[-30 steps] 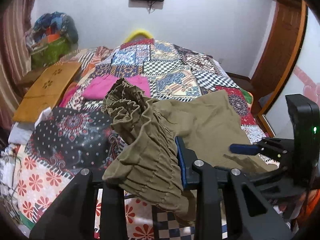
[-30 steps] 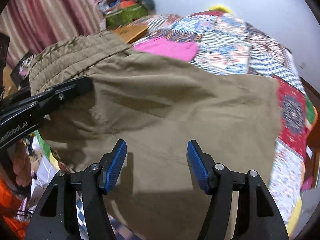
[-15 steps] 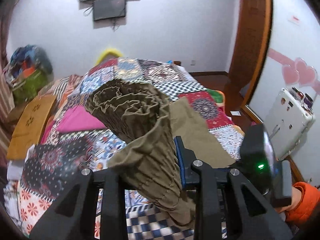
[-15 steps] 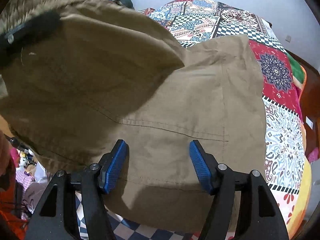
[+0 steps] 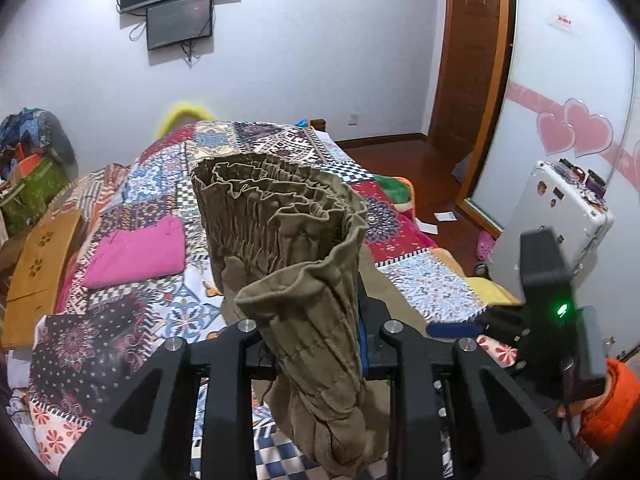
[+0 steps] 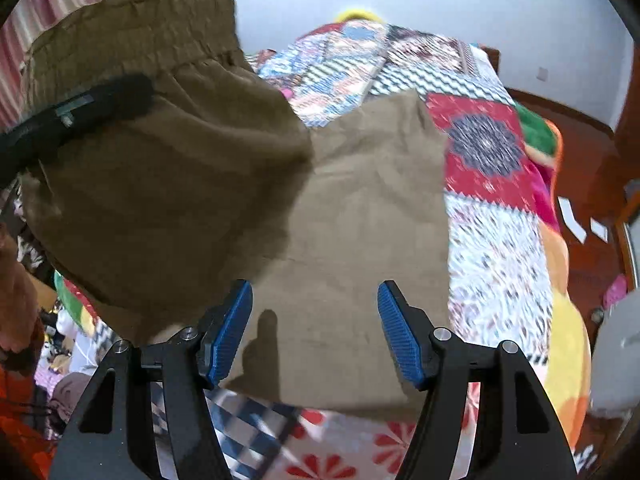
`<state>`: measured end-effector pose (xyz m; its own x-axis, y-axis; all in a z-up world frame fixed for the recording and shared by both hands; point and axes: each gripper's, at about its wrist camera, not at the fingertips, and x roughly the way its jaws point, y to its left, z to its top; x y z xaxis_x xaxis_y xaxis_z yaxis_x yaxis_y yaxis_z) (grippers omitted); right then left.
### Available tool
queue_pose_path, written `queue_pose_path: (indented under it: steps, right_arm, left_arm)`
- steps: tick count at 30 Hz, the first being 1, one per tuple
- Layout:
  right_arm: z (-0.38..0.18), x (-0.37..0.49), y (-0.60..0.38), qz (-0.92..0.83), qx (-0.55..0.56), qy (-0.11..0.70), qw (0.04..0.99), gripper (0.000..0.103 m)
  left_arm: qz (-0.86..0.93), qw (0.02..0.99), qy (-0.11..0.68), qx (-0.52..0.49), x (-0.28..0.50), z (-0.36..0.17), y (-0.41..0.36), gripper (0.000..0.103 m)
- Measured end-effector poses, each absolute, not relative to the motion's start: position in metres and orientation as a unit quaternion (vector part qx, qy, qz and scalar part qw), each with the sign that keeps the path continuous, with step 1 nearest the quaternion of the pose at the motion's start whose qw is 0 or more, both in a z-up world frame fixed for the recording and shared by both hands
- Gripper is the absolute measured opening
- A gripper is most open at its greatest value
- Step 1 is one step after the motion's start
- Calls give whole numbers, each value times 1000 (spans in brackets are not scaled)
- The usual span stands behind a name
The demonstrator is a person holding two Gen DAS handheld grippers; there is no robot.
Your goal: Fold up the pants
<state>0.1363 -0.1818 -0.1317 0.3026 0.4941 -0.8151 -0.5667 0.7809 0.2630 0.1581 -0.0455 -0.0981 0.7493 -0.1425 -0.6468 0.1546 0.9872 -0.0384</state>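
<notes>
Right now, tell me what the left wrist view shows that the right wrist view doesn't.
Only the left wrist view shows the left gripper shut on the bunched waistband, a pink cloth, the screen and a white suitcase. Only the right wrist view shows the right gripper open above the flat pant leg. Both show the brown pants and the patchwork bedspread.

Bunched pants (image 5: 296,280) hide the left gripper's (image 5: 316,332) pads. The quilt (image 6: 496,240) is motion-blurred in the right wrist view.
</notes>
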Motion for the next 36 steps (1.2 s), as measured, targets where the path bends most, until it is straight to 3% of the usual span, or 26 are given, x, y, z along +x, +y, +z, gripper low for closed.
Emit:
queue_pose_path:
  steps: [5,17,24,36]
  right_arm:
    - [-167,135,-179,326,-24,521,788,61]
    - [-138,140,-216,298,-9,495,816,60]
    - [-179,144,-211,284,-4,535,796,59]
    - [-167,158,-232,284,36,525,802,58]
  left_arm:
    - [-105,929,355,-10,174,-97,-58,26]
    - [-136,913,385,-12,209,-110,-93,26]
    - [-151,908,392,-9,222,-113,-111,26]
    - [-177,879,442,14,250,-144,-148,26]
